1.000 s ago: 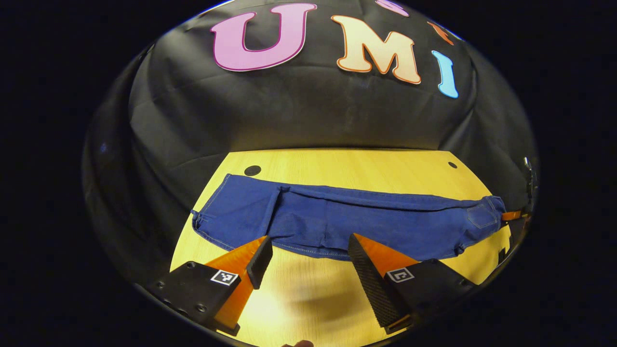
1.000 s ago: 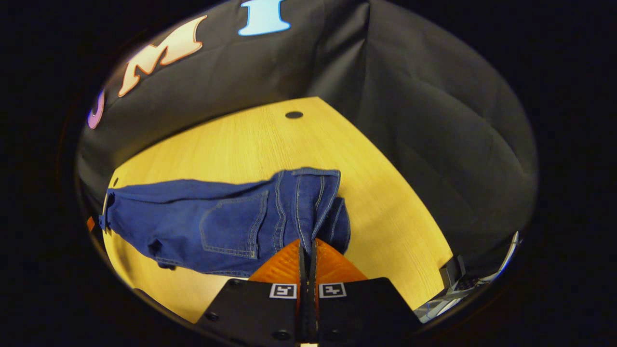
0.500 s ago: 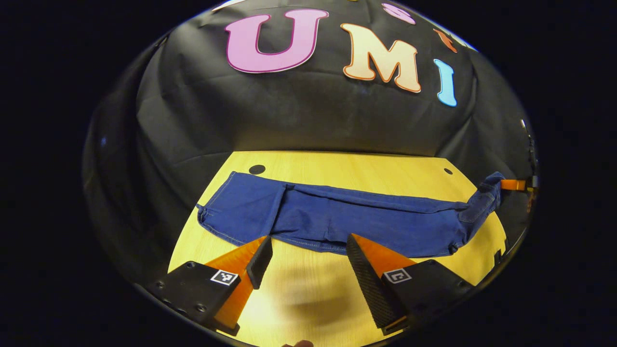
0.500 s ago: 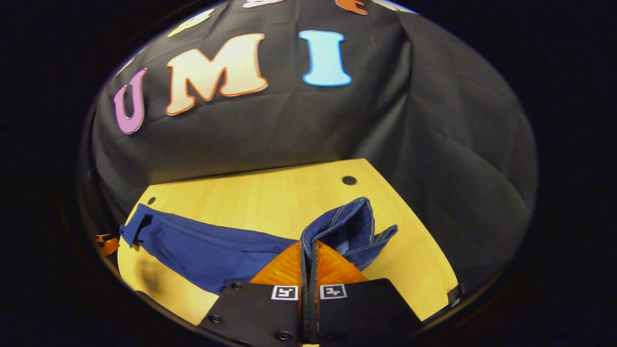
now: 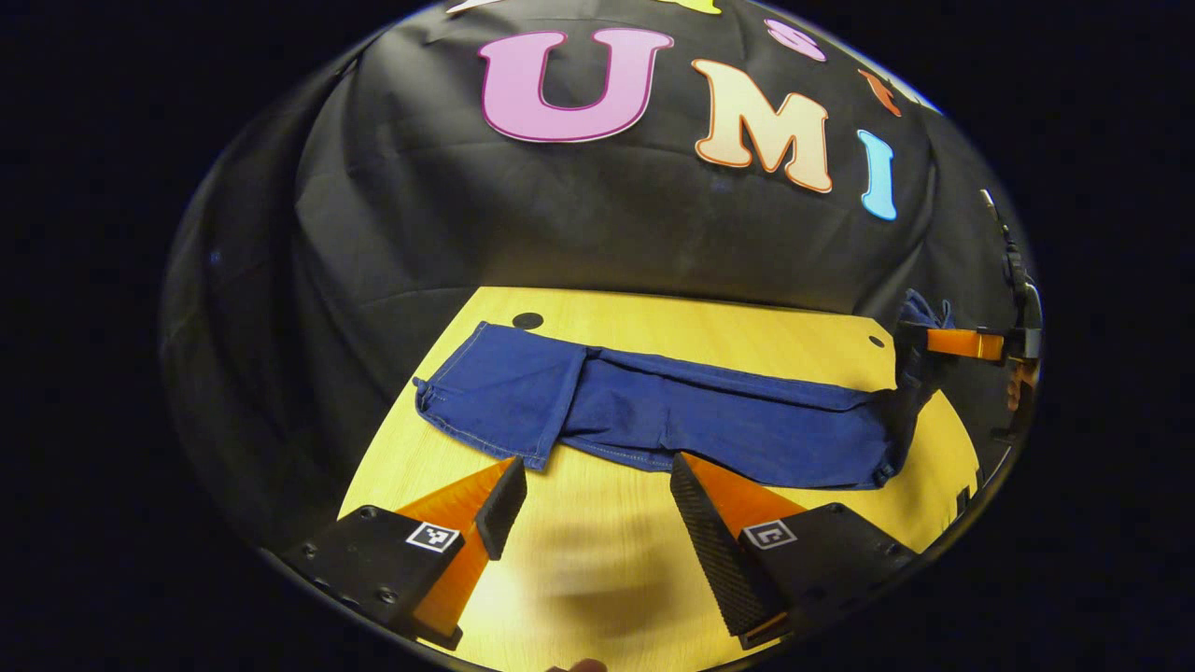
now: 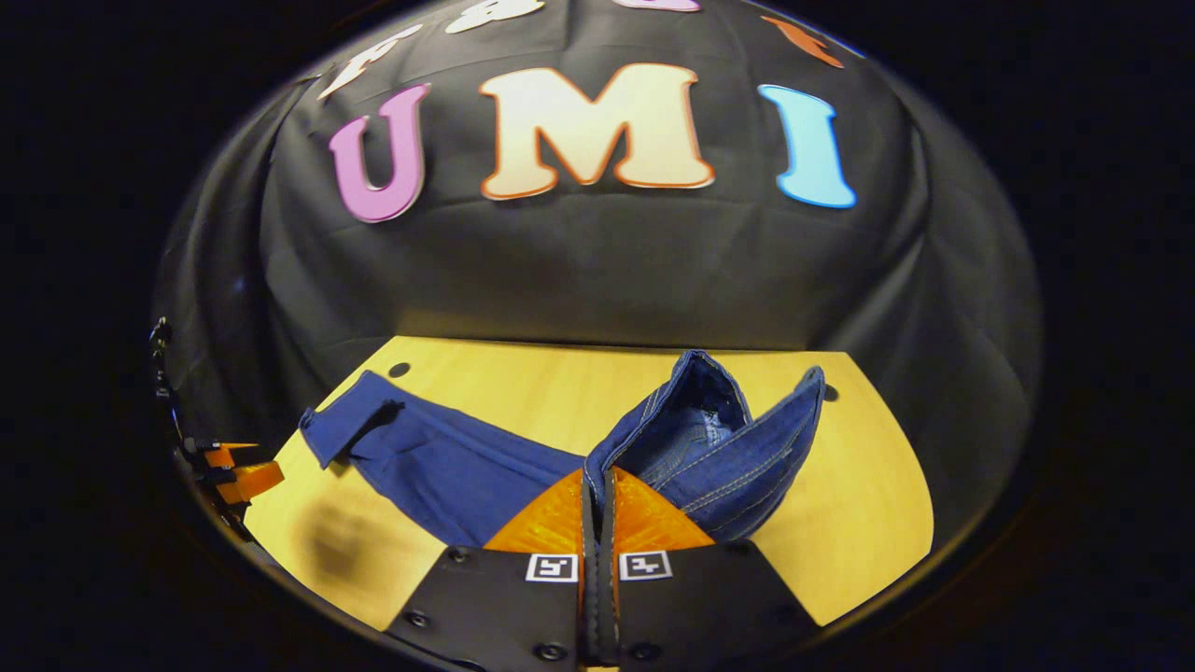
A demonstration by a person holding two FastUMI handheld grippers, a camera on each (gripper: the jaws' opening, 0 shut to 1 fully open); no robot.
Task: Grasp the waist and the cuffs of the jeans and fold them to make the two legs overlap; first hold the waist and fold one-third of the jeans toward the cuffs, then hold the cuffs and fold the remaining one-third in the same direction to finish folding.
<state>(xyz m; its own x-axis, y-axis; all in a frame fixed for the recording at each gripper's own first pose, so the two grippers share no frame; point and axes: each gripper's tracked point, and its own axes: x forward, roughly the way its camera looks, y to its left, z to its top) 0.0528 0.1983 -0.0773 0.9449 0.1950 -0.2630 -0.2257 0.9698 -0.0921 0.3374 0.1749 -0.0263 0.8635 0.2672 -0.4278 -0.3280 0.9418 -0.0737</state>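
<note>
Right gripper view: right gripper (image 6: 597, 495) is clamped tight on the jeans' waist (image 6: 719, 439), lifted ahead of it. Left gripper (image 5: 593, 485) gapes wide, gripping nothing, jeans (image 5: 672, 415) lying just beyond its fingertips on the table (image 5: 579, 569).

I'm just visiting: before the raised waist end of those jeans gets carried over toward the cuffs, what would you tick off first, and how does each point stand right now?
1. Right gripper shut on the waist: ok, fingers closed with denim pinched between them.
2. Waist lifted off the table: ok, it stands up and gapes open.
3. Legs of the jeans lying flat toward the cuffs: ok, though the near cuff edge looks slightly uneven.
4. Left gripper free: ok, open, above bare table just short of the denim.
5. Both legs overlapping evenly: cannot tell from these angles.
6. Both waist layers in the grip: cannot tell.
</note>
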